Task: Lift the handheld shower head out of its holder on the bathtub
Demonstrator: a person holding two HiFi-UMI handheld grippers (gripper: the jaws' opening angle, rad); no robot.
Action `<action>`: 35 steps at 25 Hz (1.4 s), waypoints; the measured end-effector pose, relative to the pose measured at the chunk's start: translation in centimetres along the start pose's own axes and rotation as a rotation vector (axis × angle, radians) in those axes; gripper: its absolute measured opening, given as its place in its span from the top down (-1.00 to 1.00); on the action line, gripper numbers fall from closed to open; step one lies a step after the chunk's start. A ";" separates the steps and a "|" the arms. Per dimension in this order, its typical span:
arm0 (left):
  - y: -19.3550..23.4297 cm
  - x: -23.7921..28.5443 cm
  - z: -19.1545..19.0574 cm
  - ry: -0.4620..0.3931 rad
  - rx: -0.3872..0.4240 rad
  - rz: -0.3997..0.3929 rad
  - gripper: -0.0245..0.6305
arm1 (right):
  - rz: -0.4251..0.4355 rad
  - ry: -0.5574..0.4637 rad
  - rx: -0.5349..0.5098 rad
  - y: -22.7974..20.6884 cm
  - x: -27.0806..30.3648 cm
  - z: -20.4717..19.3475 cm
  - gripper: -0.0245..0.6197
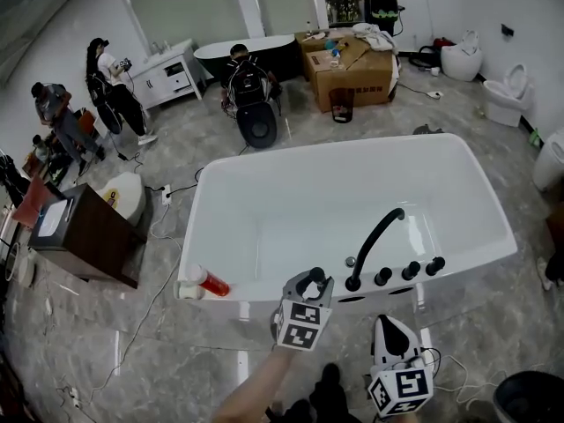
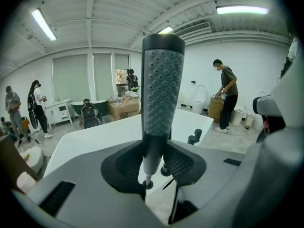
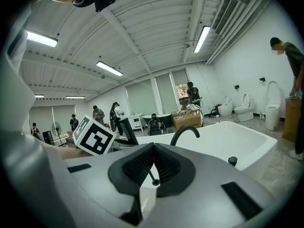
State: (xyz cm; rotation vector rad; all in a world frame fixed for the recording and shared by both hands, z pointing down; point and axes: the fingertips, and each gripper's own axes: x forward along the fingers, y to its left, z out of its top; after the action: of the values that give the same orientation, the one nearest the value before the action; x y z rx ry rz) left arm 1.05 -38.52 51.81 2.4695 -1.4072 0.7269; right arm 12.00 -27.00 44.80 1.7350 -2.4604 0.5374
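The handheld shower head (image 2: 161, 80) stands upright in the left gripper view, grey with a dotted nozzle face and a slim handle running down between the pads. My left gripper (image 2: 156, 161) is shut on that handle. In the head view the left gripper (image 1: 310, 287) hangs over the near rim of the white bathtub (image 1: 220, 236), just left of the black curved faucet (image 1: 374, 241) and its knobs (image 1: 410, 270). My right gripper (image 1: 392, 335) is lower and to the right, outside the tub. Its pads meet with nothing between them (image 3: 153, 163). The holder is not clear to me.
A red and white bottle (image 1: 204, 280) lies on the tub's near left corner. A dark cabinet (image 1: 88, 232) stands to the left, cardboard boxes (image 1: 352, 69) behind the tub, toilets (image 1: 507, 91) at the right. Several people are at the back. Cables cross the floor.
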 end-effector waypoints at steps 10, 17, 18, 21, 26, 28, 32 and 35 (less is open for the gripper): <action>-0.7 -3.8 3.3 -0.037 0.020 -0.001 0.46 | -0.003 -0.031 -0.015 1.3 -2.4 1.6 0.90; -1.2 -5.7 5.4 -0.069 0.030 -0.002 0.46 | 0.009 -0.047 -0.031 1.9 -3.4 2.4 0.90; -1.2 -6.0 5.8 -0.074 0.031 -0.003 0.46 | 0.011 -0.048 -0.033 2.0 -3.4 2.6 0.90; -1.4 -6.7 6.6 -0.085 0.036 -0.007 0.46 | 0.018 -0.048 -0.041 2.3 -3.7 3.1 0.90; -1.7 -8.2 8.1 -0.098 0.034 -0.003 0.46 | 0.033 -0.061 -0.051 2.6 -4.2 3.8 0.90; -1.6 -9.0 8.6 -0.109 0.037 -0.007 0.46 | 0.035 -0.064 -0.055 3.0 -4.3 4.1 0.90; -1.5 -10.9 9.7 -0.131 0.047 -0.013 0.46 | 0.038 -0.073 -0.055 3.9 -4.9 4.7 0.90; -1.6 -11.9 10.1 -0.142 0.050 -0.020 0.46 | 0.042 -0.073 -0.055 4.5 -5.3 4.6 0.90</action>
State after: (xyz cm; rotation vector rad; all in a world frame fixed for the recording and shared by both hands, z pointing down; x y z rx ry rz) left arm 0.53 -32.92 37.16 2.6163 -1.4264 0.6005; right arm 10.30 -22.46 37.99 1.7152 -2.5408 0.4129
